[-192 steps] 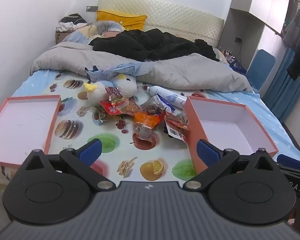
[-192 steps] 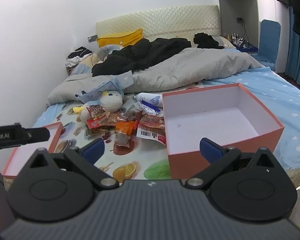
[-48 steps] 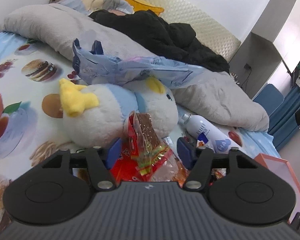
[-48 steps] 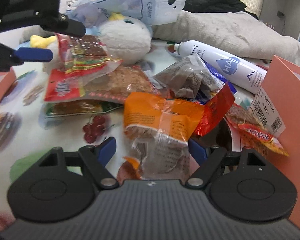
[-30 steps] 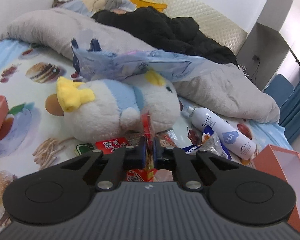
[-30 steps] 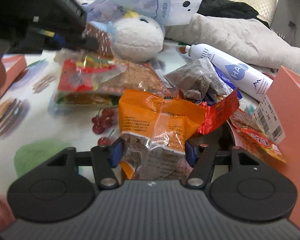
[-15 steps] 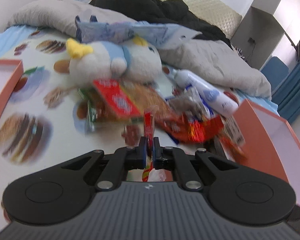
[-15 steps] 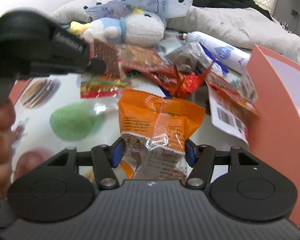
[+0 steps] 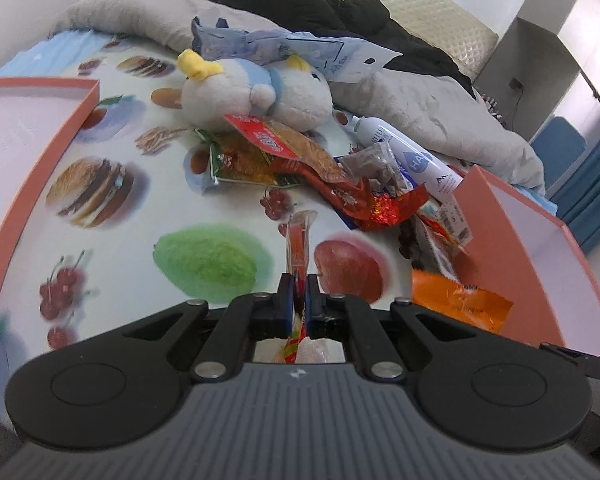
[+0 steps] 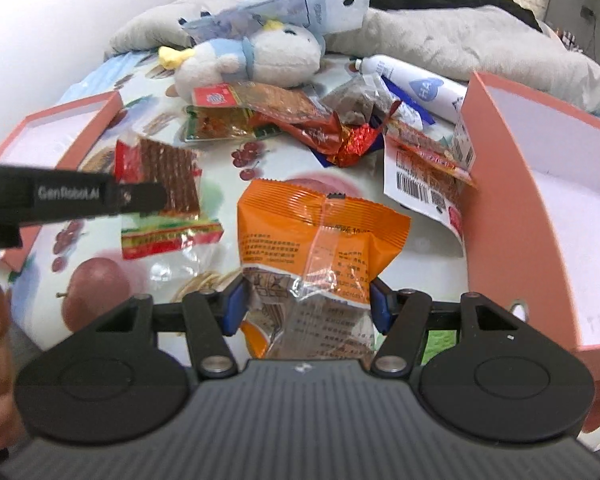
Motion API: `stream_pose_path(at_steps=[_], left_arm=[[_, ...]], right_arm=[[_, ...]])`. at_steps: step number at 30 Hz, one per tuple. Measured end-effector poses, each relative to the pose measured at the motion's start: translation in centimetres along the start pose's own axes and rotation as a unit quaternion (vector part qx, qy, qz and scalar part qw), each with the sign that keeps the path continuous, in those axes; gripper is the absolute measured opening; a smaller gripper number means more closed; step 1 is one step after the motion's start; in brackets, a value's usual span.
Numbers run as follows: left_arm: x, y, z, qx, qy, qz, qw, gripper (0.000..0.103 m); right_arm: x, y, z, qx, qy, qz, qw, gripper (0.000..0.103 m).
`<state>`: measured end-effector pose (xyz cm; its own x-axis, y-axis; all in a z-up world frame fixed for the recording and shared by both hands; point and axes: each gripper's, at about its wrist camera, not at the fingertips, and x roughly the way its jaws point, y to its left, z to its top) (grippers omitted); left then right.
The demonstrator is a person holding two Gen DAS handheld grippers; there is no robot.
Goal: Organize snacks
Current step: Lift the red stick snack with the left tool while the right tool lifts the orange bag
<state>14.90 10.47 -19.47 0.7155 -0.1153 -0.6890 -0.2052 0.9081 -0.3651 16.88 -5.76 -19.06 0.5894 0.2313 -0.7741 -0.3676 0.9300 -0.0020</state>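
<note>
Fruit-print bedsheet (image 9: 100, 248) (grey duvet (image 9: 440, 112) behind)

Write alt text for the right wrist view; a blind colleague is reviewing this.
The right tongs grip an orange snack packet above a fruit-print bedsheet. The left tongs hold a red wafer packet at left; an open pink box sits at right.

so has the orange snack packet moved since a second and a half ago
Yes. The orange snack packet, held in the right claw, has been lifted off the snack pile, back toward the camera.
</note>
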Motion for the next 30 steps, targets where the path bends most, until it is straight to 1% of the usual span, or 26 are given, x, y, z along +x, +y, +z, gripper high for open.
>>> stream_pose_path(at_steps=[7, 13, 17, 20, 23, 30], left_arm=[[-2.6, -2.5, 0.7, 0.025, 0.001, -0.025, 0.9994, 0.006], [-4.6, -5.0, 2.2, 0.046, -0.011, -0.047, 0.9978, 0.006], [-5.7, -6.8, 3.4, 0.06, -0.022, -0.056, 0.9964, 0.006], [-6.2, -8.2, 4.4, 0.056, -0.028, -0.062, 0.9961, 0.006], [-6.6, -10.0, 5.3, 0.057, -0.036, -0.08, 0.9946, 0.006], [-7.4, -15.0, 7.4, 0.088, -0.056, -0.117, 0.9877, 0.006]], right_arm=[[-3.1, -0.6, 1.2, 0.01, -0.025, -0.002, 1.0, 0.063], [-6.1, -1.9, 2.3, 0.022, -0.051, -0.01, 0.998, 0.063], [-7.9, -3.4, 3.0, 0.041, -0.066, -0.01, 0.997, 0.063], [-9.2, -4.7, 3.8, 0.049, -0.081, -0.017, 0.995, 0.063], [-10.5, -6.0, 4.7, 0.054, -0.101, -0.03, 0.993, 0.063], [-13.0, -9.2, 6.6, 0.071, -0.144, -0.049, 0.986, 0.063]])
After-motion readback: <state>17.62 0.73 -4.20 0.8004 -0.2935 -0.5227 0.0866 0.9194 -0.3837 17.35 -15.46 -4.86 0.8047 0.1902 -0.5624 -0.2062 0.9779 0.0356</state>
